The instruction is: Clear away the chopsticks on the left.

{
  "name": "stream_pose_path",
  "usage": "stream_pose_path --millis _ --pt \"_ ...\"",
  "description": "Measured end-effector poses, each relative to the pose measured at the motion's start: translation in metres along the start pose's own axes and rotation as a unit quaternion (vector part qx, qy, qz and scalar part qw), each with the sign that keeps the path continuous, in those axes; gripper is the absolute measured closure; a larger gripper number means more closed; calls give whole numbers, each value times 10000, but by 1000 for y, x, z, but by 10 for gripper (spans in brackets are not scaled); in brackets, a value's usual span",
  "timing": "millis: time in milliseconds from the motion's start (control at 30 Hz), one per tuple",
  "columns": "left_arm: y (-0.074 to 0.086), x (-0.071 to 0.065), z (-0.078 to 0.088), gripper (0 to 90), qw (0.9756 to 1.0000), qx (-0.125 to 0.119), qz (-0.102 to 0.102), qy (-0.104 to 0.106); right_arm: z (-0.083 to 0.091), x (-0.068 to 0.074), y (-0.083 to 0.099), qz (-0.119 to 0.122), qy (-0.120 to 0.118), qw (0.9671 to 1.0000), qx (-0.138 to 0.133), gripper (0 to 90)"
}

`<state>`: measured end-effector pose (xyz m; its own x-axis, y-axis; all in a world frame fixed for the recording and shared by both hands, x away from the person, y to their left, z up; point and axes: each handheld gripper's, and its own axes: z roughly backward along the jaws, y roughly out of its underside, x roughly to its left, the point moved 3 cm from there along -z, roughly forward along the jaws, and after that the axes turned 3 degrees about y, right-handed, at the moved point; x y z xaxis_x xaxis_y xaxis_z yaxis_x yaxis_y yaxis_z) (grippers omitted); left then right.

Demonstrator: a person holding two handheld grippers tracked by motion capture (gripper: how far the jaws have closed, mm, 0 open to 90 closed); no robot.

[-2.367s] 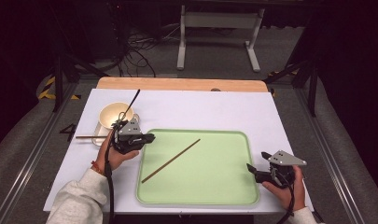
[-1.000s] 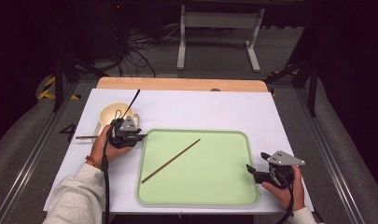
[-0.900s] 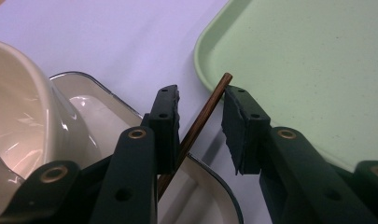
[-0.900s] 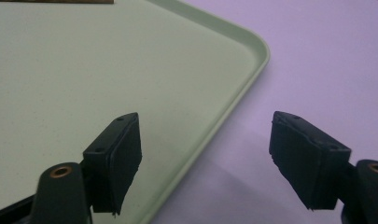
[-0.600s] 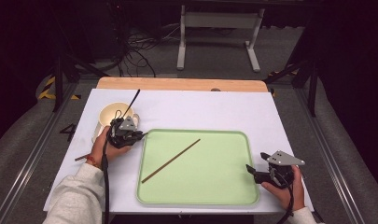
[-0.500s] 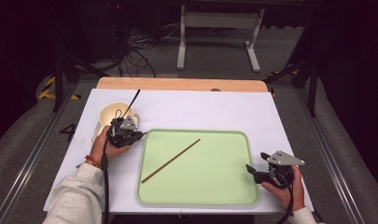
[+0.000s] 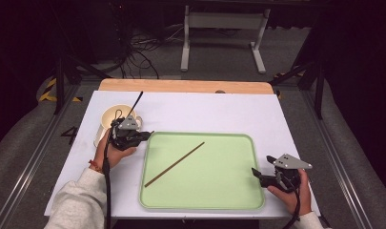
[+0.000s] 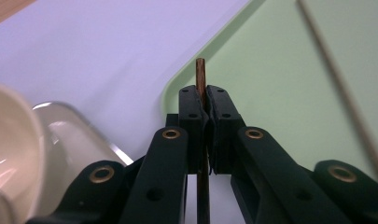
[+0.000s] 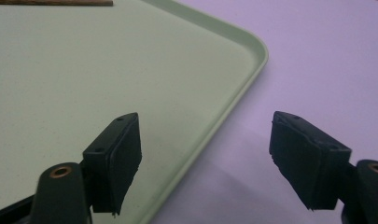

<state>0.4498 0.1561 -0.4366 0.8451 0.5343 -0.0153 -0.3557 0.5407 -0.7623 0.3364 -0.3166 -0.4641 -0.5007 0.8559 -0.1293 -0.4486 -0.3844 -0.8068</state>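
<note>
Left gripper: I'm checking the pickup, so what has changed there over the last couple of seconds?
The left gripper has shut its fingers on the dark chopstick that lay on the table left of the tray, and picked it up. Unchanged: the other chopstick lies on the green tray, the cup stands beside it, and the right gripper rests open at the tray's corner.

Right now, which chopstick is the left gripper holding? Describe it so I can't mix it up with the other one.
Start from the green tray on the white table. Just off its far left corner, beside the cream cup, the left gripper is shut on a dark brown chopstick whose tip pokes out between the pads. The other chopstick lies loose, diagonally, on the tray.
</note>
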Motion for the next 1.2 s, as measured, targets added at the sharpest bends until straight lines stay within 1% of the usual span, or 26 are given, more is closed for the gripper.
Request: stream_pose_path --millis 33,67,100,167,200,267,300,367,433,467,500,533,567,600,700,767,800,833,867,900,933,967,1000,1133,1167,1200 --pt "-4 -3 2 862 10000 -88 29 1 0 0 0 -2 1 10000 -7 254" --pt "-12 -9 4 862 9994 -290 116 113 0 0 0 -1 2 10000 -10 254" --pt "-15 -12 4 862 9991 -357 168 148 0 0 -1 3 0 10000 -5 254" --pt "-22 -21 3 862 9984 -484 173 222 0 1 -1 18 -6 10000 -2 254" --pt "-22 -21 3 862 9984 -484 173 222 0 1 -1 18 -6 10000 -2 254" --pt "-32 -35 -3 862 9979 -501 175 384 0 1 -1 8 -3 10000 5 254" --pt "-32 -35 -3 862 9979 -501 175 384 0 1 -1 8 -3 10000 5 254" --pt "-39 -43 -7 862 9971 -535 202 512 0 1 0 6 5 10000 5 254" --pt "-51 -55 -15 862 9963 -562 142 639 0 0 -1 -4 15 10000 -8 255" --pt "-51 -55 -15 862 9963 -562 142 639 0 0 -1 -4 15 10000 -8 255" --pt "-56 -59 -19 862 9959 -576 133 685 0 0 -1 -4 14 10000 -4 255" --pt "-60 -63 -22 862 9949 -596 188 794 -1 0 0 -4 8 10000 -1 255" --pt "-63 -65 -25 862 9949 -593 195 790 -1 0 0 -7 4 10000 0 255" --pt "-70 -69 -31 862 9945 -572 194 860 0 0 0 -8 2 10000 -1 255" --pt "-76 -73 -38 862 9945 -550 198 872 0 0 0 -2 9 10000 -10 254" --pt "-81 -75 -50 862 9938 -516 261 949 1 0 -1 -2 5 10000 -20 255" --pt "-82 -76 -56 862 9948 -451 256 873 1 0 -1 -2 2 10000 -22 255" --pt "-82 -76 -60 862 9951 -423 210 869 0 0 -1 -2 1 10000 -20 255" --pt "-82 -76 -63 862 9943 -457 288 922 0 0 -1 2 -4 10000 -17 254" --pt "-82 -76 -63 862 9943 -457 288 922 0 0 -1 2 -4 10000 -17 254" --pt "-82 -73 -69 862 9949 -408 270 878 0 0 0 10 -13 10000 -15 255" --pt "-82 -71 -73 862 9944 -445 355 892 0 0 0 10 -15 10000 -17 255" --pt "-82 -71 -73 862 9944 -445 355 892 0 0 0 10 -15 10000 -17 255" --pt "-79 -66 -84 862 9946 -394 516 814 0 0 0 15 -16 10000 -8 255" --pt "-79 -65 -87 862 9950 -383 519 757 -1 0 0 11 -20 10000 -7 255" --pt "-79 -65 -89 862 9947 -398 537 777 -1 0 0 9 -22 10000 -4 255"
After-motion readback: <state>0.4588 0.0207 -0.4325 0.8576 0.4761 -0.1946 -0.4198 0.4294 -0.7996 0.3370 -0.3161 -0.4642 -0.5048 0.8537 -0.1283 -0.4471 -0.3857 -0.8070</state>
